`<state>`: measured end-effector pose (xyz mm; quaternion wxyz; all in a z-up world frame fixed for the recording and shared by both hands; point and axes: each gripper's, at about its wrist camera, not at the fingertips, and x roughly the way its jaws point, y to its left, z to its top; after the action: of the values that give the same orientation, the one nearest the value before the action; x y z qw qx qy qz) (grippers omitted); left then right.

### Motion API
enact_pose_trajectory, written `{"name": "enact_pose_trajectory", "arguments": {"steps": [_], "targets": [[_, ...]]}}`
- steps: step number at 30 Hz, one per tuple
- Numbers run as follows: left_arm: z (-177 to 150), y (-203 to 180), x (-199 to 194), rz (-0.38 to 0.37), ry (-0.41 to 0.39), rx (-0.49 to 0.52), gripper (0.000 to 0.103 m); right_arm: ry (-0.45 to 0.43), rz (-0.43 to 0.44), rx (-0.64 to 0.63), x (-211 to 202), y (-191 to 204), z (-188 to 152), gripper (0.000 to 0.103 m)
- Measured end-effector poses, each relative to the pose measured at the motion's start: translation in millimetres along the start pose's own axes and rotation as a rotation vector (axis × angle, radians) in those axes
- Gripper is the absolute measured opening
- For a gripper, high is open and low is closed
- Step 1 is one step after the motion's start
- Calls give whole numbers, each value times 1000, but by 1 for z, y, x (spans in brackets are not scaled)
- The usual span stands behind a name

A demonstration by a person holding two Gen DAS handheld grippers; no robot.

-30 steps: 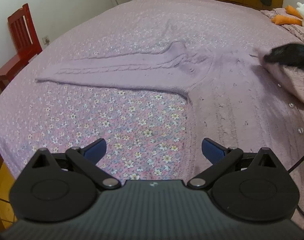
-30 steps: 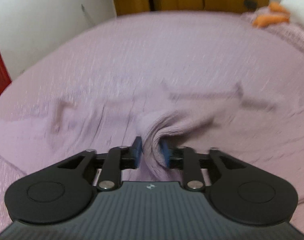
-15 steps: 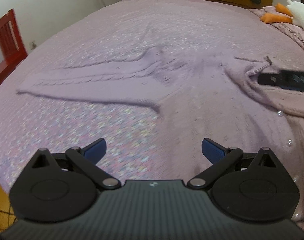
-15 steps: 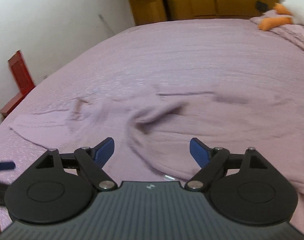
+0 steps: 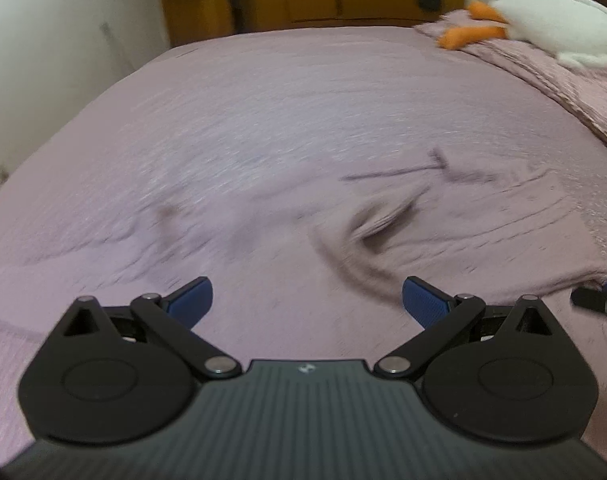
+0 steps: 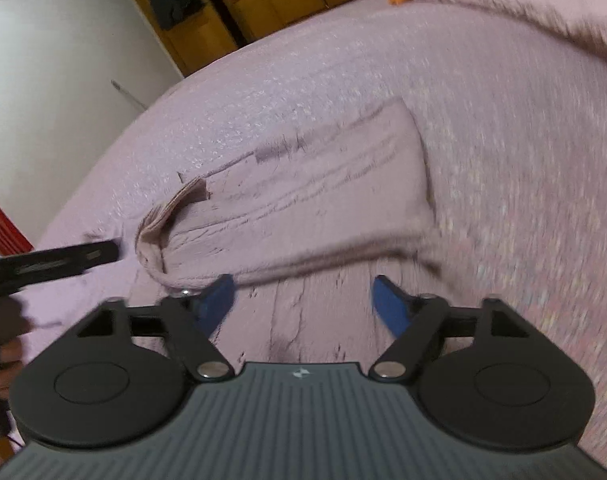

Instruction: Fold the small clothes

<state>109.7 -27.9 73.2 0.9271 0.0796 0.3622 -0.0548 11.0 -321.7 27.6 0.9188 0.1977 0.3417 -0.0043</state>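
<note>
The right tongs (image 6: 303,300) let go of the sleeve a moment ago and are wide now. The left tongs (image 5: 306,300) are wide too. The sweater (image 6: 311,208) lies on the bed (image 6: 503,120), one sleeve folded over.

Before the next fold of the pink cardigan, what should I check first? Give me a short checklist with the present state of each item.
1. Left gripper open and empty: ok, its jaws stand wide apart with no cloth between.
2. Right gripper open and empty: ok, jaws apart over the knit.
3. One sleeve folded across the cardigan body: ok, it lies on top in the right wrist view.
4. Other sleeve folded in: cannot tell, the left wrist view is blurred.
5. Folded sleeve lying flat: not ok, a raised loop shows at the shoulder.
6. Bed free beyond the cardigan: ok.
</note>
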Motion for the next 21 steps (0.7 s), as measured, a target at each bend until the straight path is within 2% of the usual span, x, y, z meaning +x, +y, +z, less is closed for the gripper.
{"name": "enact_pose_trajectory", "arguments": {"steps": [4,9,11,12,13,14,15,19,21], "targets": [[20,-38,34,-1,-5,98,96,-11,12,78,12,-11,-4,71],[40,-67,73,23,4,161,88,-39,19,119,17,-17,0,71],[46,-74,87,22,14,187,80,-53,22,141,20,-19,1,71],[48,-77,94,19,19,204,69,-60,25,152,20,-20,1,71],[49,-80,100,10,22,225,40,-65,27,159,21,-20,1,71],[50,-82,104,8,27,247,20,-68,30,164,22,-22,1,71],[51,-81,106,17,35,257,9,-72,32,167,22,-23,1,71],[56,-54,86,15,-40,143,9,-91,33,187,21,-28,3,71],[57,-33,69,37,-72,78,9,-105,17,202,19,-31,5,71]]}}
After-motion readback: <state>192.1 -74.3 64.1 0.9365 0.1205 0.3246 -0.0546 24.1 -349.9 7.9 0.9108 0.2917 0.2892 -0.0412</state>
